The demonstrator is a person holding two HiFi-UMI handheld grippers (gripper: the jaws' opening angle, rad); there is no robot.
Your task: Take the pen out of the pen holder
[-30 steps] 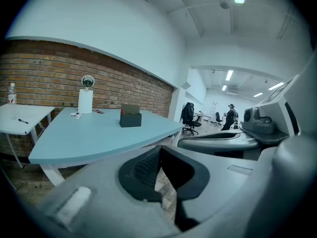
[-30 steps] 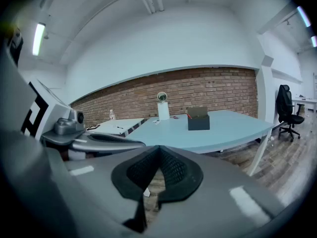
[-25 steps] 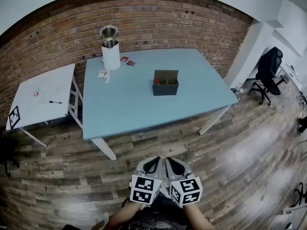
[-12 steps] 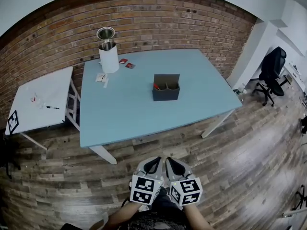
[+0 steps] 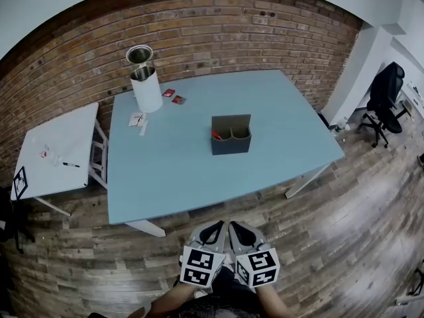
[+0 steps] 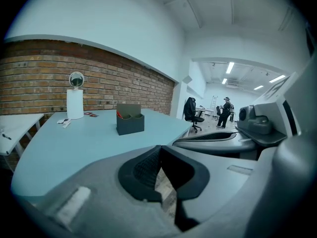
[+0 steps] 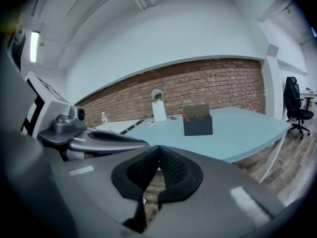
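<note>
A dark grey pen holder (image 5: 231,136) stands near the middle of the light blue table (image 5: 172,171), with a red pen (image 5: 216,135) leaning in its left compartment. The same pen holder (image 6: 130,119) shows in the left gripper view and again as the pen holder (image 7: 197,120) in the right gripper view. My left gripper (image 5: 217,226) and right gripper (image 5: 234,226) hang side by side over the wooden floor, short of the table's near edge and well apart from the holder. Both have their jaws together with nothing between them.
A white cylinder with a round mirror (image 5: 144,78) stands at the table's far left, with small red packets (image 5: 173,96) and papers (image 5: 138,119) beside it. A white side table (image 5: 56,144) carrying a marker stands left. An office chair (image 5: 387,103) and a brick wall (image 5: 232,32) bound the room.
The table and pen holder have drawn nearer and lower in the head view as I step toward them. Both grippers keep their side-by-side pose, shut.
</note>
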